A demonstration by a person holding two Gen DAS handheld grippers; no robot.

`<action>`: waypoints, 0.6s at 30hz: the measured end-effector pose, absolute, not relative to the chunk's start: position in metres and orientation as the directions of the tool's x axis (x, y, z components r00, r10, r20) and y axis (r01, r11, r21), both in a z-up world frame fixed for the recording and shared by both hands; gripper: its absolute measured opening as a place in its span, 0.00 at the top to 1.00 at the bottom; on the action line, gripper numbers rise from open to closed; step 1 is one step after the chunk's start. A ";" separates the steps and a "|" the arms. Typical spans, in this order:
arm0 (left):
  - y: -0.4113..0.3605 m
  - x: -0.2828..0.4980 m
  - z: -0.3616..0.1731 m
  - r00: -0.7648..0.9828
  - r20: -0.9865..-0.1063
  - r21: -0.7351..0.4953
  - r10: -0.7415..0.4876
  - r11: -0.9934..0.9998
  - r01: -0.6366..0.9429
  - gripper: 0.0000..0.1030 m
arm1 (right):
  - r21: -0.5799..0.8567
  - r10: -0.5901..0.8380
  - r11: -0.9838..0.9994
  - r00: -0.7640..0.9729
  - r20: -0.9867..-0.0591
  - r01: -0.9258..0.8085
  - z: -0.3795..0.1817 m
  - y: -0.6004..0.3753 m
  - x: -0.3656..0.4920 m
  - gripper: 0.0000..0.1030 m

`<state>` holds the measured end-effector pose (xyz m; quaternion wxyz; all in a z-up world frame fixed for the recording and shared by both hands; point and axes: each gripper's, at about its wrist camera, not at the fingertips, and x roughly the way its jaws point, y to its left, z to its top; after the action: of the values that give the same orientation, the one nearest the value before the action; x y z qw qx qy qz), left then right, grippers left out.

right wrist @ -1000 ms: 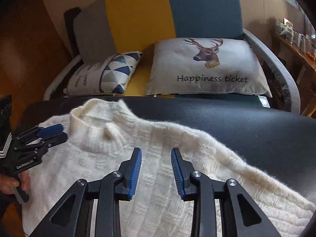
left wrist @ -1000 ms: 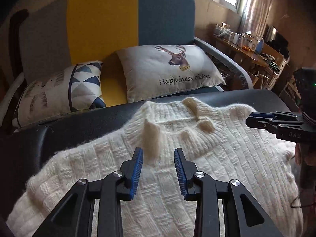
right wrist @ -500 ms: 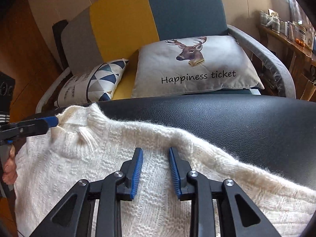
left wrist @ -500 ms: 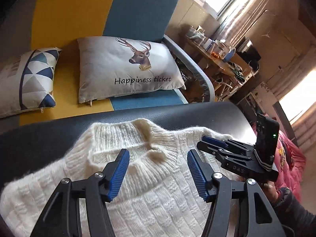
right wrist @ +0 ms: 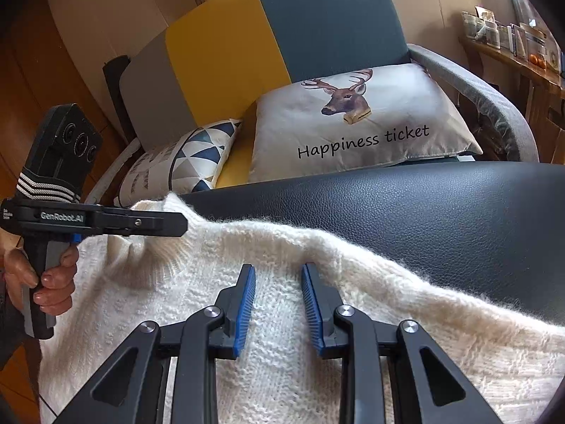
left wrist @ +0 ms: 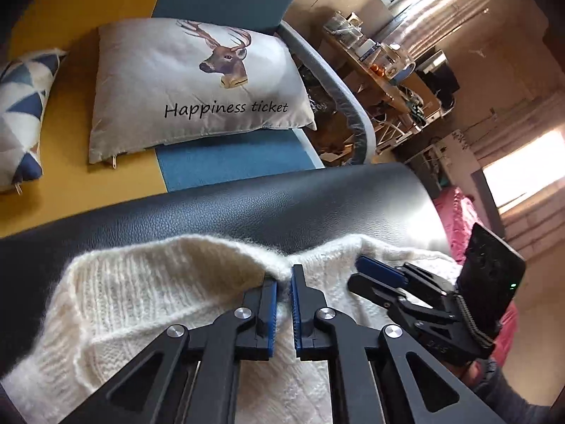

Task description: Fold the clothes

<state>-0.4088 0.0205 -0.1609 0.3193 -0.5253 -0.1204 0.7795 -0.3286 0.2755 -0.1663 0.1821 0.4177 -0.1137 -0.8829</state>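
— Black leather (right wrist: 423,219) under everything, sofa cushions beyond. How will the white sweater (right wrist: 282,318) handle?

— Soft, fluffy and limp, I'd judge; grip its edges. It lies spread beneath both claws.

— And the claws?

— Left gripper (left wrist: 284,304) is pinched onto the collar fold. Right gripper (right wrist: 277,304) stands partly open, its pads resting on the knit just short of the shoulder edge.
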 end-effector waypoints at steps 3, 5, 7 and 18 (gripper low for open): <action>0.015 -0.411 -0.150 -0.363 -0.707 -0.491 0.607 -0.790 -0.367 0.95 | 0.362 -0.422 -0.905 -0.589 -0.689 0.226 -0.168 0.277 -0.328 0.73; 0.019 -0.419 -0.165 -0.362 -0.775 -0.405 0.517 -0.847 -0.344 0.95 | 0.330 -0.399 -0.916 -0.594 -0.698 0.228 -0.167 0.272 -0.327 0.74; 0.023 -0.418 -0.169 -0.362 -0.792 -0.361 0.491 -0.856 -0.371 0.95 | 0.304 -0.380 -0.925 -0.599 -0.705 0.229 -0.166 0.269 -0.326 0.74; -0.052 -0.358 -0.138 -0.450 -0.777 -0.314 0.440 -0.891 -0.329 0.86 | 0.296 -0.371 -0.928 -0.597 -0.711 0.225 -0.165 0.268 -0.326 0.74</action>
<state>-0.3580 -0.0524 -0.1379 0.2264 -0.4733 -0.0590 0.8493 -0.3262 0.2676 -0.1651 0.1675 0.4164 -0.0877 -0.8893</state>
